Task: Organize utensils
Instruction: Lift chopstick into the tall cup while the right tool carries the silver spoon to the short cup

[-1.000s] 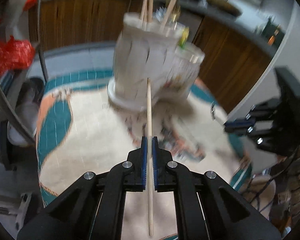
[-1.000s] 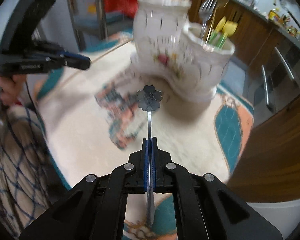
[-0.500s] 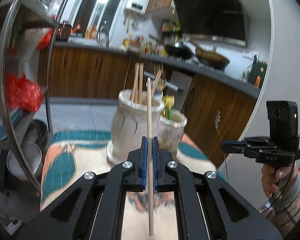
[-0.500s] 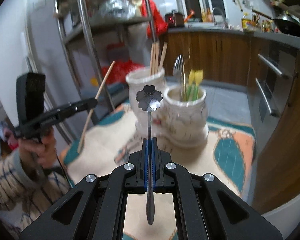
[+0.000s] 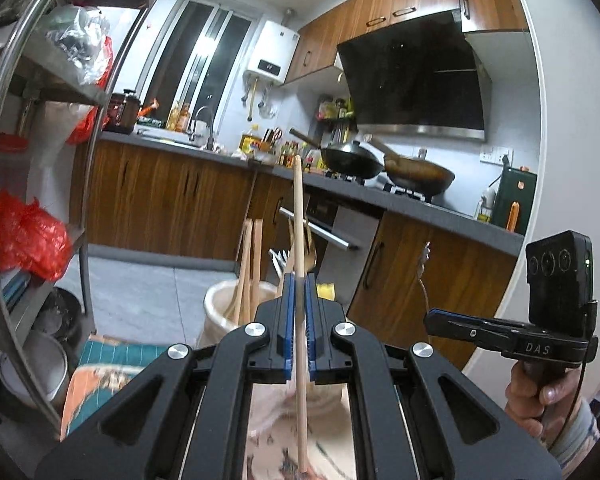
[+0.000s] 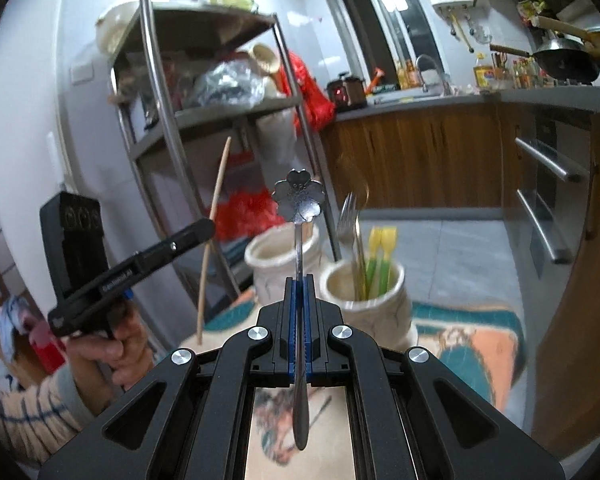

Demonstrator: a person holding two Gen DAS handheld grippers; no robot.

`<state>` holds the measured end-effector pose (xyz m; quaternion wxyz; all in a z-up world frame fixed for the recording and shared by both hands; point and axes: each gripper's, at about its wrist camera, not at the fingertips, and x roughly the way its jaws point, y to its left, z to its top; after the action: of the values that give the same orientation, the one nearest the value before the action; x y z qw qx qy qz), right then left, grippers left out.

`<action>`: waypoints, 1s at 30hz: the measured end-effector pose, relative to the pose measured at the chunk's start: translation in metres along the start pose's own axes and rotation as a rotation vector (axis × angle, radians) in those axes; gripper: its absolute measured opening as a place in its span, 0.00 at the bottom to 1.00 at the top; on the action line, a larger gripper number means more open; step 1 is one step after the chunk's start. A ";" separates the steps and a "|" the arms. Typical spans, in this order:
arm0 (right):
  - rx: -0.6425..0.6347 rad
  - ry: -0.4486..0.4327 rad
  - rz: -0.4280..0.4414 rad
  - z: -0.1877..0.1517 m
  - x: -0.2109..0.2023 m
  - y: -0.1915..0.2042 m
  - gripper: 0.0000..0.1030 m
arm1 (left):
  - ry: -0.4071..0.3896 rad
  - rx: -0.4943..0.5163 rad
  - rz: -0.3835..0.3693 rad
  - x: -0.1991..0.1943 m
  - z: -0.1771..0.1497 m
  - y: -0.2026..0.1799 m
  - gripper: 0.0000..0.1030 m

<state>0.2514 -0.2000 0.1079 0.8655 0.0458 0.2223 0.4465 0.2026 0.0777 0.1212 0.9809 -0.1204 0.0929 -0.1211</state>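
My left gripper point(image 5: 299, 280) is shut on a wooden chopstick point(image 5: 298, 216) held upright, above and just in front of the tall cream ceramic holder point(image 5: 220, 312) that has other chopsticks in it. My right gripper point(image 6: 299, 282) is shut on a metal spoon with a flower-shaped end point(image 6: 299, 196), also upright, in front of both pots. The lower cream pot point(image 6: 364, 300) holds a fork and yellow-green utensils; the taller one point(image 6: 276, 264) stands to its left. The left gripper with its chopstick point(image 6: 214, 232) shows at the left of the right wrist view, and the right gripper point(image 5: 432, 316) shows at the right of the left wrist view.
The pots stand on a small round table with a patterned teal and orange cloth point(image 6: 472, 352). A metal shelf rack point(image 6: 204, 120) with bags stands to the left. Wooden kitchen cabinets point(image 5: 172, 200) and a counter with woks point(image 5: 352, 160) lie behind.
Both grippers have risen and tilted up from the tabletop, lifting the chopstick and the spoon to above rim height of the pots. The pots now sit lower in both views.
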 end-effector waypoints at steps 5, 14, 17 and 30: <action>0.030 -0.093 -0.009 0.017 0.006 -0.012 0.04 | -0.063 -0.001 0.007 0.016 0.016 0.000 0.04; 0.017 -0.180 -0.070 0.043 0.034 -0.021 0.04 | -0.187 -0.023 0.042 0.036 0.034 0.008 0.04; 0.013 -0.229 -0.088 0.046 0.039 -0.022 0.04 | -0.230 -0.004 0.067 0.041 0.037 0.006 0.04; 0.004 -0.198 -0.190 0.025 0.073 -0.041 0.04 | -0.194 0.046 0.153 0.067 0.001 0.014 0.04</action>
<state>0.3291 -0.1636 0.0939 0.9215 0.0702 0.1402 0.3554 0.2694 0.0734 0.1082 0.9942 -0.1014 0.0039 -0.0357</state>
